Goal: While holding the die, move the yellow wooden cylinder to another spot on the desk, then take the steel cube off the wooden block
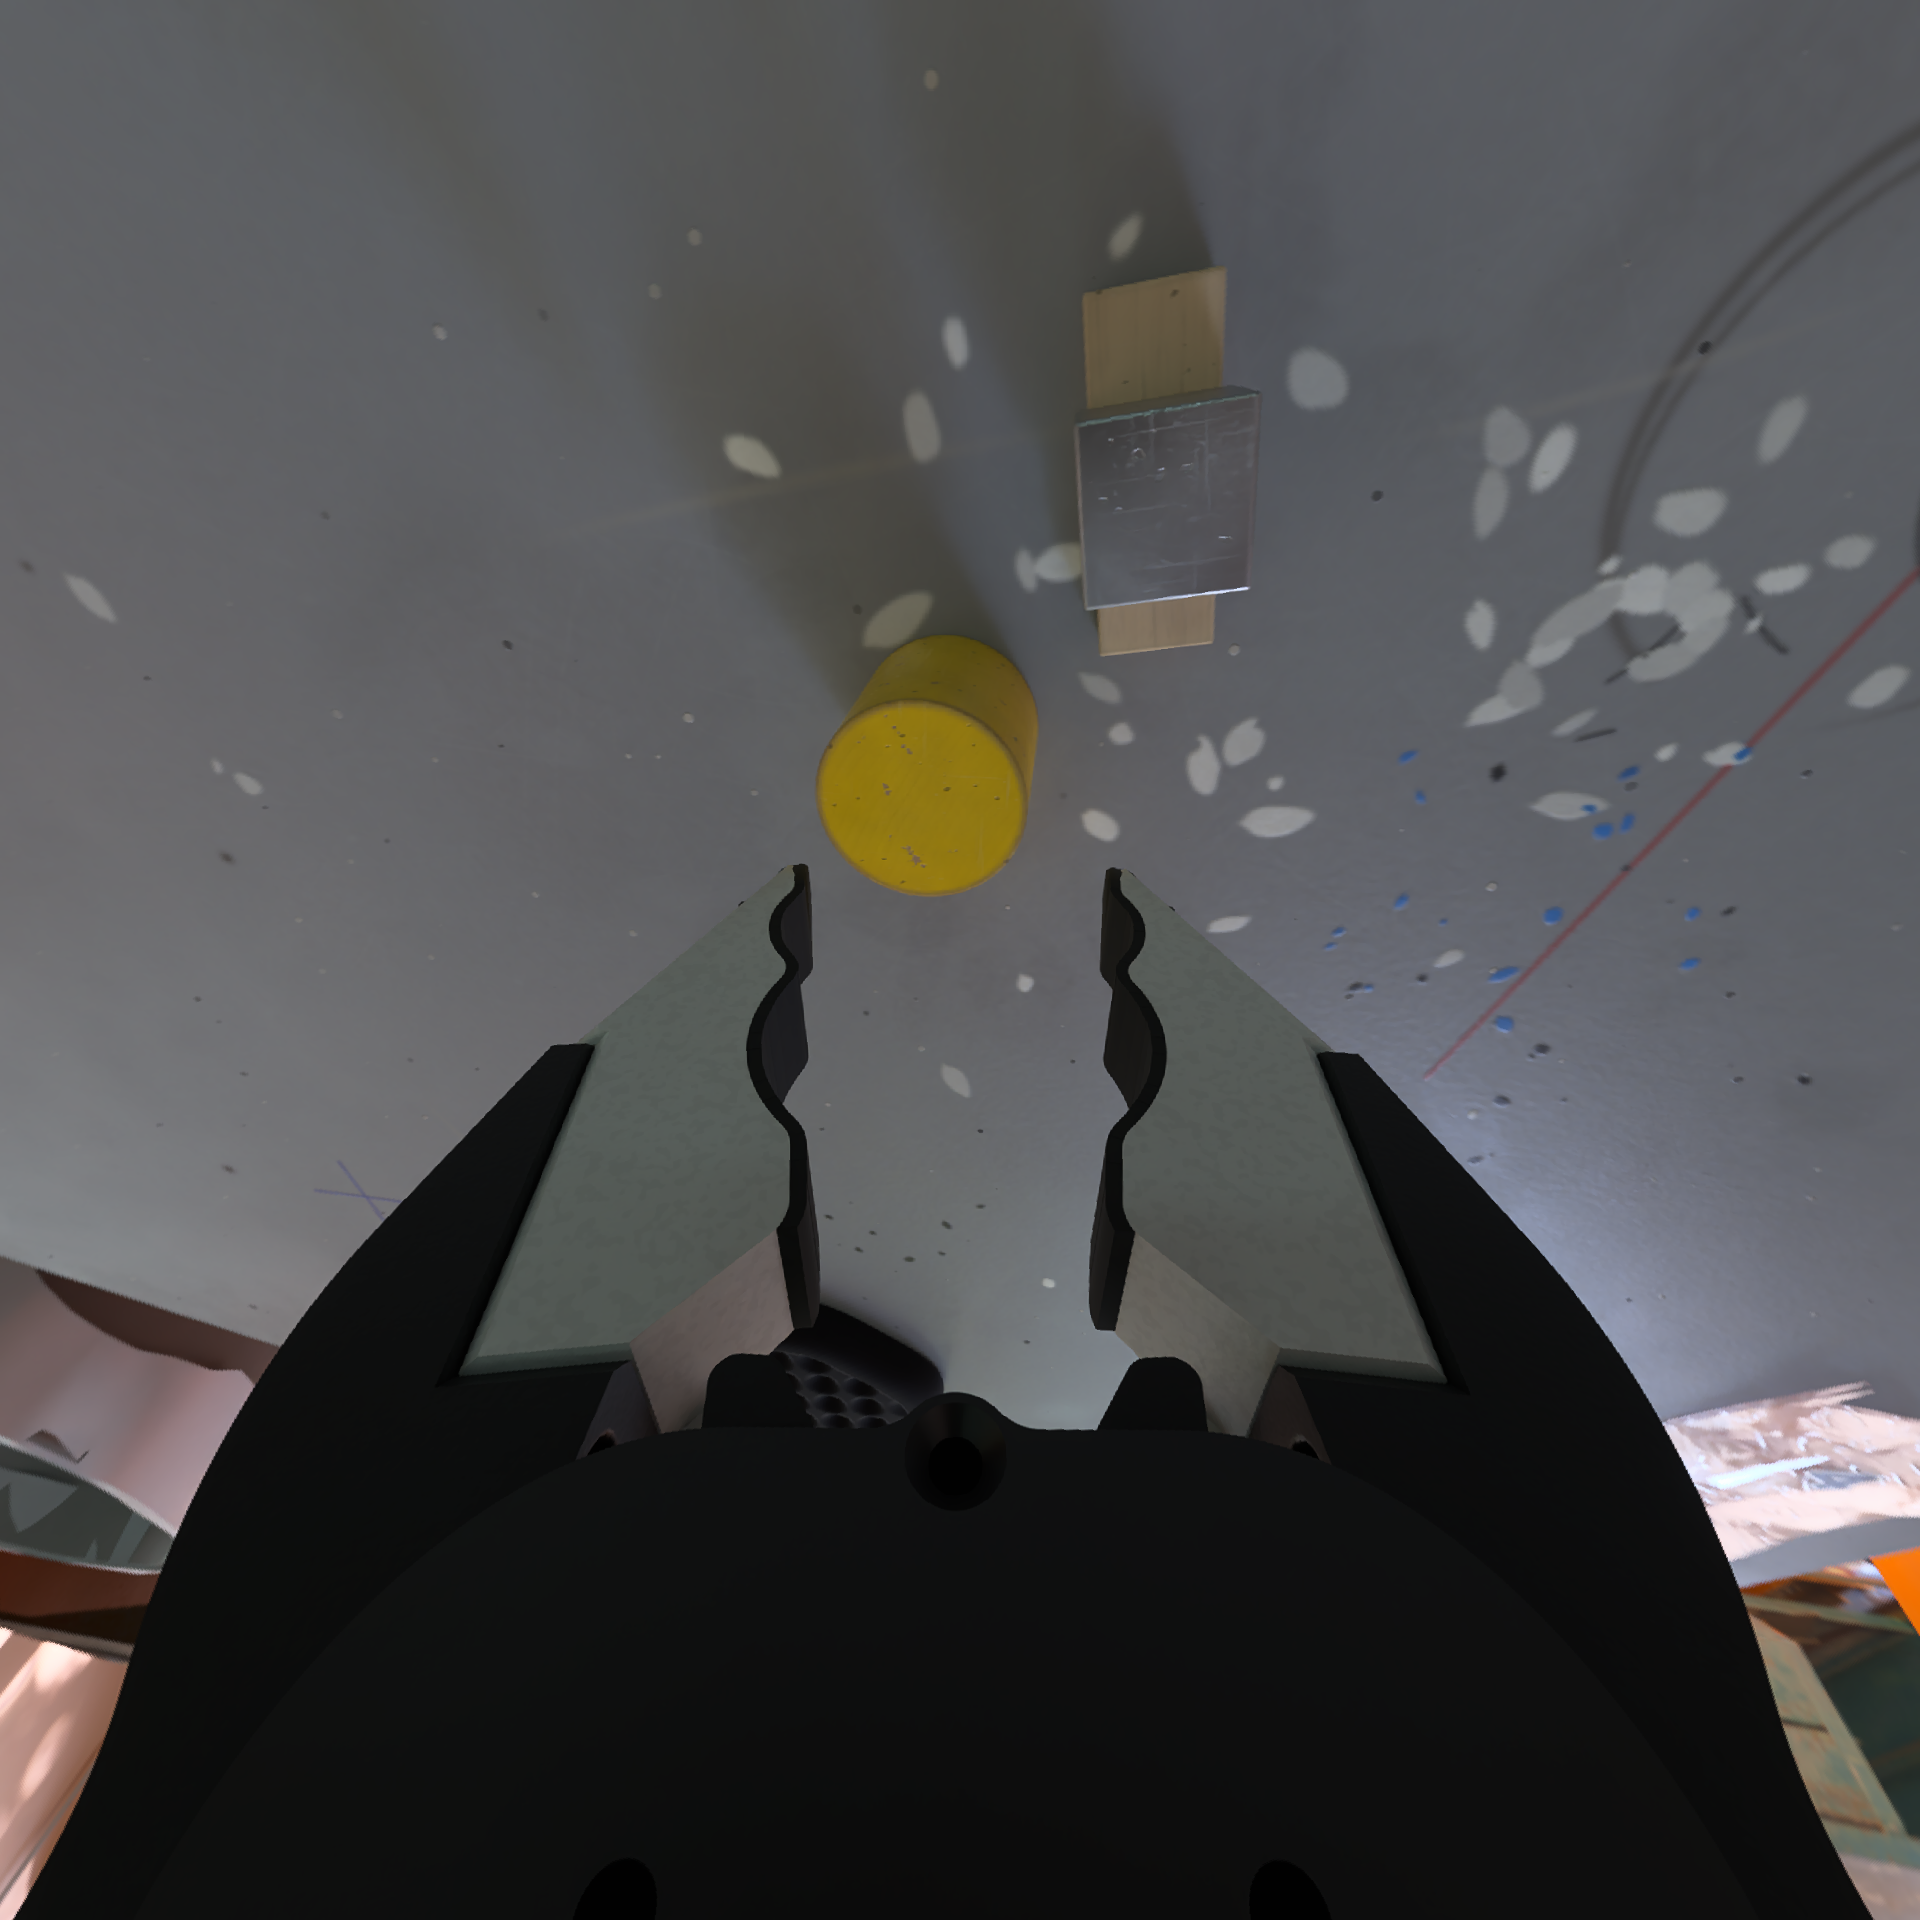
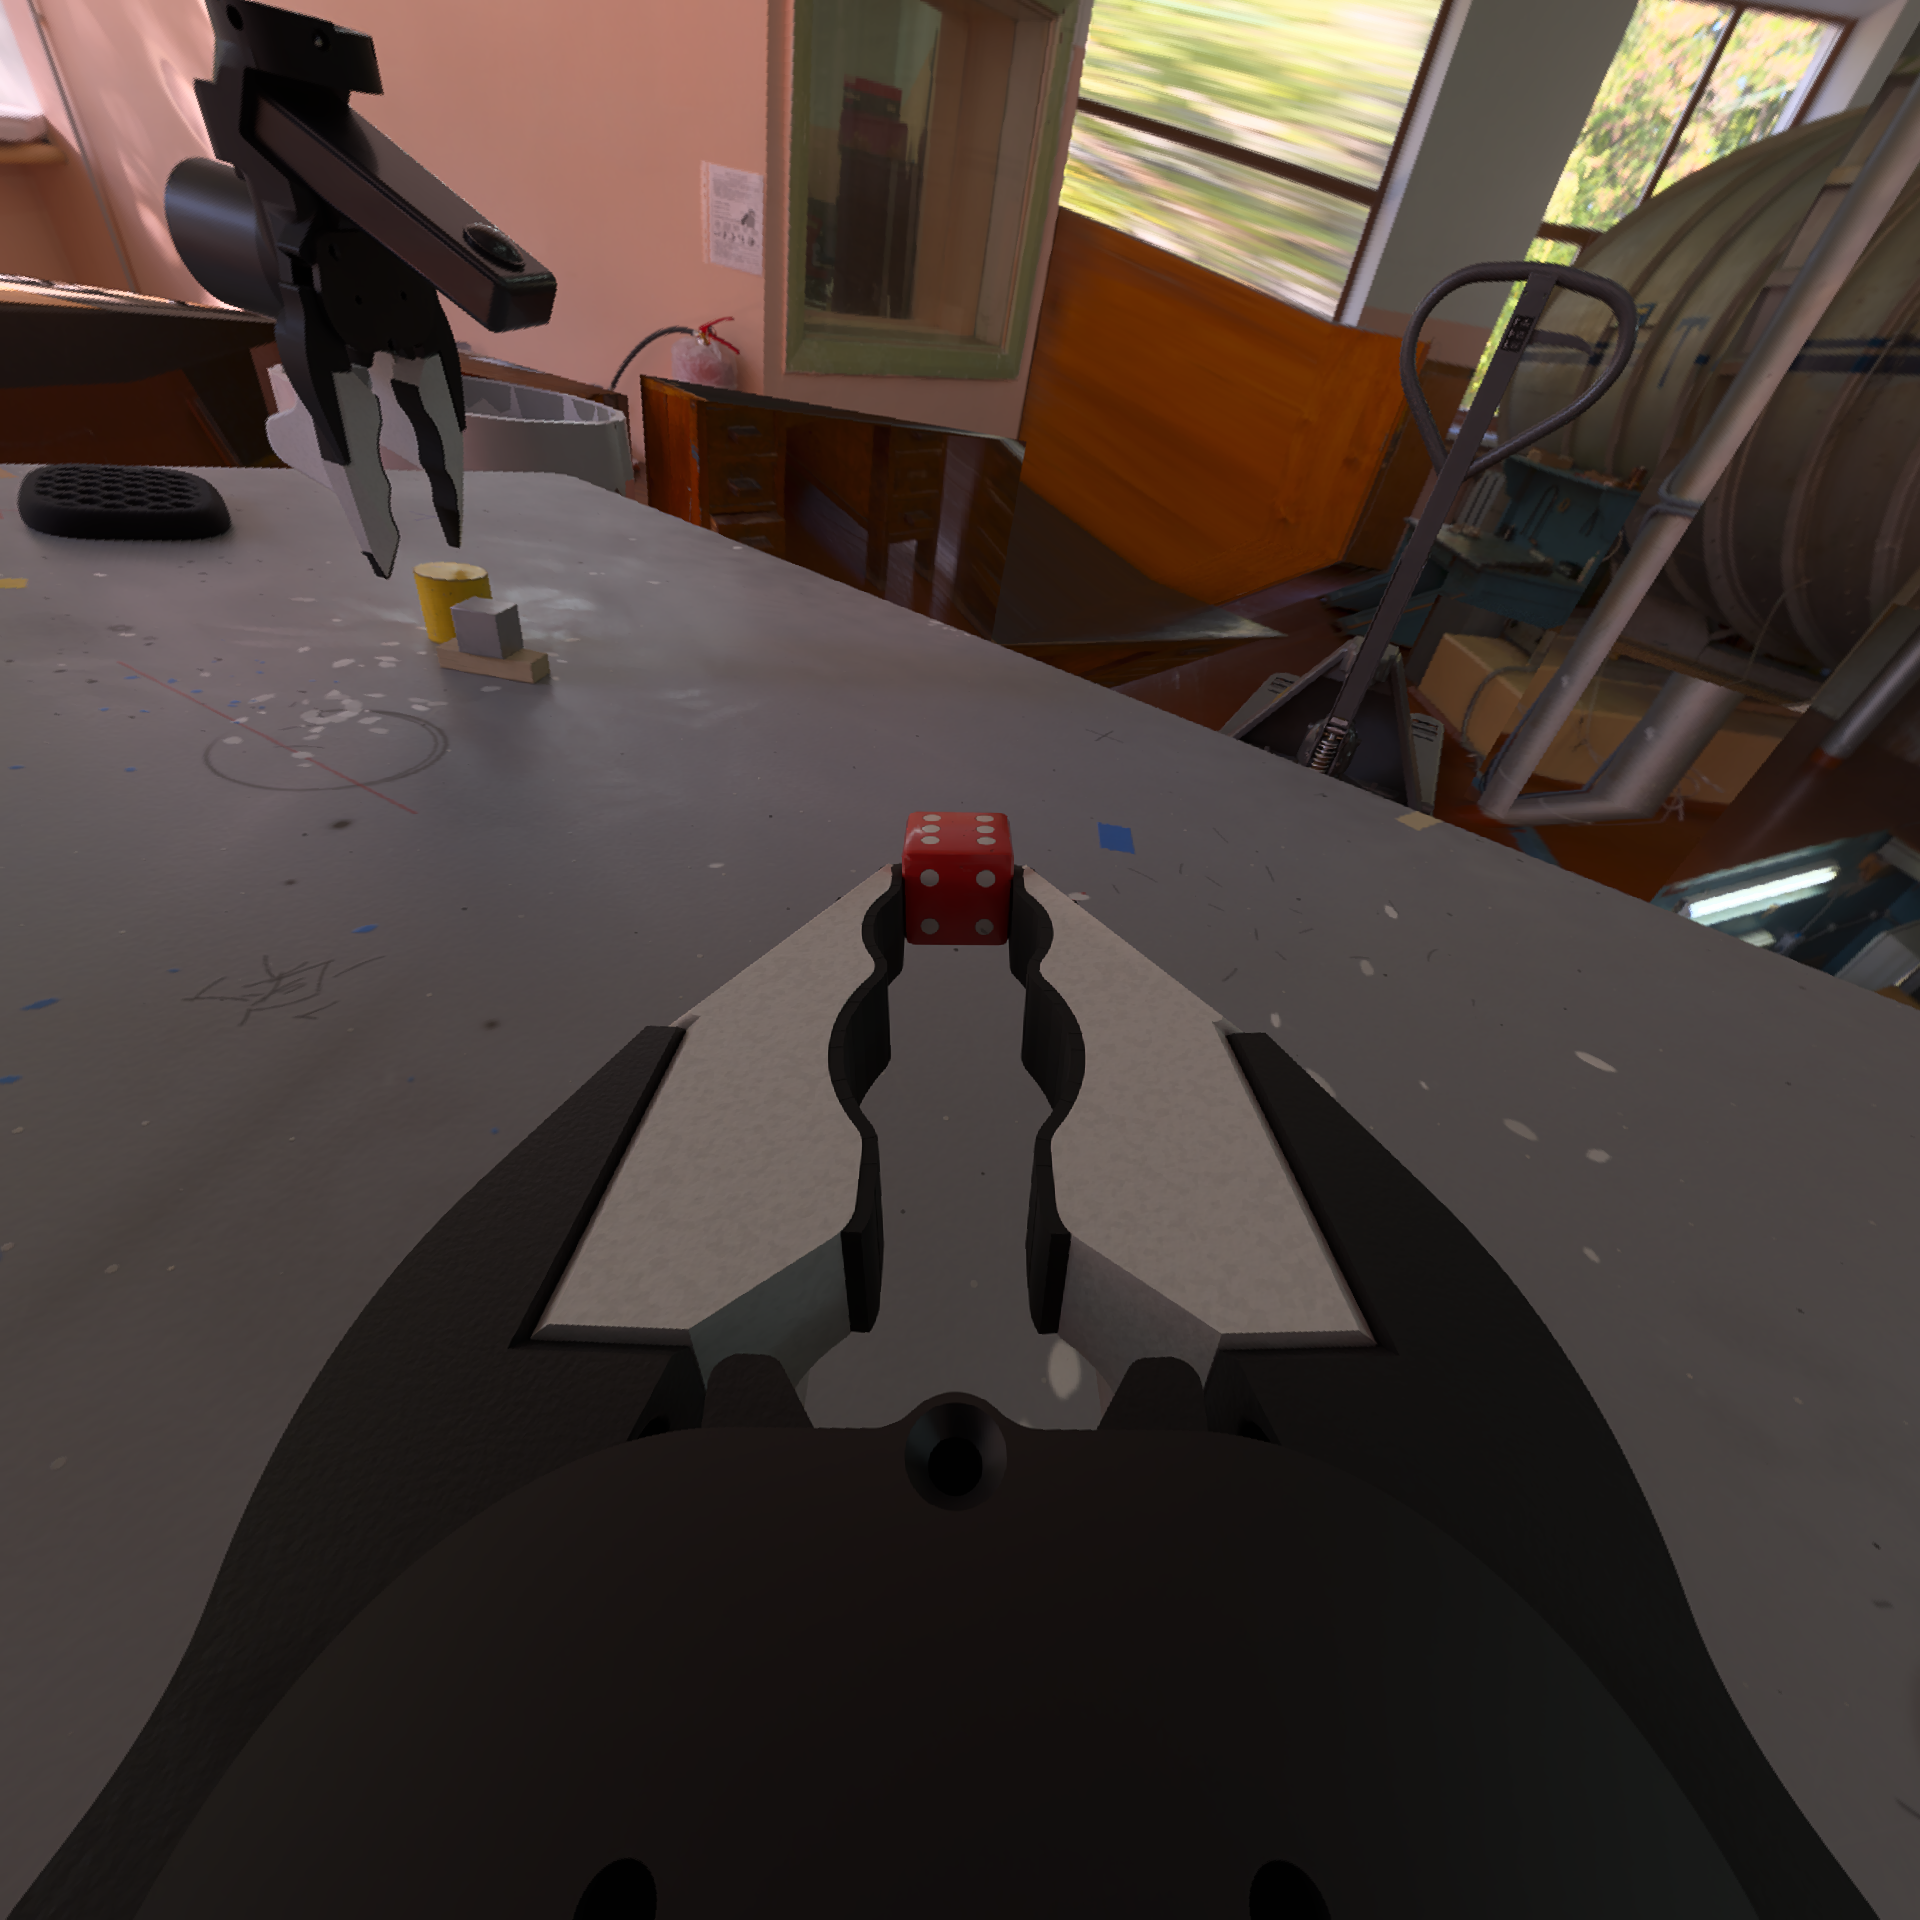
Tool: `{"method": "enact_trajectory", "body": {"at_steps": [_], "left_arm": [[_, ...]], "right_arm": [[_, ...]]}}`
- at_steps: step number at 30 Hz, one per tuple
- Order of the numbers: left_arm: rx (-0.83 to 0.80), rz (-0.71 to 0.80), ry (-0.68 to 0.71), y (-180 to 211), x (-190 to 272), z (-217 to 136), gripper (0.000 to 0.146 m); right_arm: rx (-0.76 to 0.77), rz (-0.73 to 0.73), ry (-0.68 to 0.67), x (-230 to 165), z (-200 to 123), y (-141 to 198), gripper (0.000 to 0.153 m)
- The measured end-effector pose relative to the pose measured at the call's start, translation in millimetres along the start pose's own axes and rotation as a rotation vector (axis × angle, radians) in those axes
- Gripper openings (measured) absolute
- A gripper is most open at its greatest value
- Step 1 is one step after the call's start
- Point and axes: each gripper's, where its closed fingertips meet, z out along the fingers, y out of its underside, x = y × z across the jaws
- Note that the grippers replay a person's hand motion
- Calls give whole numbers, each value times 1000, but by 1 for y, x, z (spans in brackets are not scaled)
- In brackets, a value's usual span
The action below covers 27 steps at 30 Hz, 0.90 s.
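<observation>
Right gripper (image 2: 956,883) clamps the red die (image 2: 956,878); left gripper (image 1: 956,883) (fingers wide) hovers above the yellow cylinder (image 1: 925,769) near the worktop's (image 2: 727,748) far edge.

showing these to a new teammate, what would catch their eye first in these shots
The red die, pinched at the tips of the right tongs above the grey desk, stands out first. Next comes the yellow wooden cylinder, upright just beyond the open left tongs hovering over it. Close beside it, the steel cube sits on the pale wooden block.
</observation>
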Motion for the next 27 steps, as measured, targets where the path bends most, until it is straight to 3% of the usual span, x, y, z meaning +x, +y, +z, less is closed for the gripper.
{"method": "enact_trajectory", "body": {"at_steps": [5,10,13,15,20,27], "left_arm": [[-29,10,58,2,8,2,59],[15,-5,39,-1,1,1,58],[47,10,-63,-5,-11,-1,54],[66,18,-41,-6,-7,-2,50],[7,-2,-25,-1,-6,6,57],[-50,-34,-42,-2,-9,15,50]], "right_arm": [[-9,15,-4,1,1,2,19],[-20,12,-7,0,2,5,19],[-31,9,-9,0,3,7,19],[-35,7,-12,-1,3,7,19],[-42,6,-20,-3,4,9,19],[-46,6,-26,-5,5,10,19]]}}
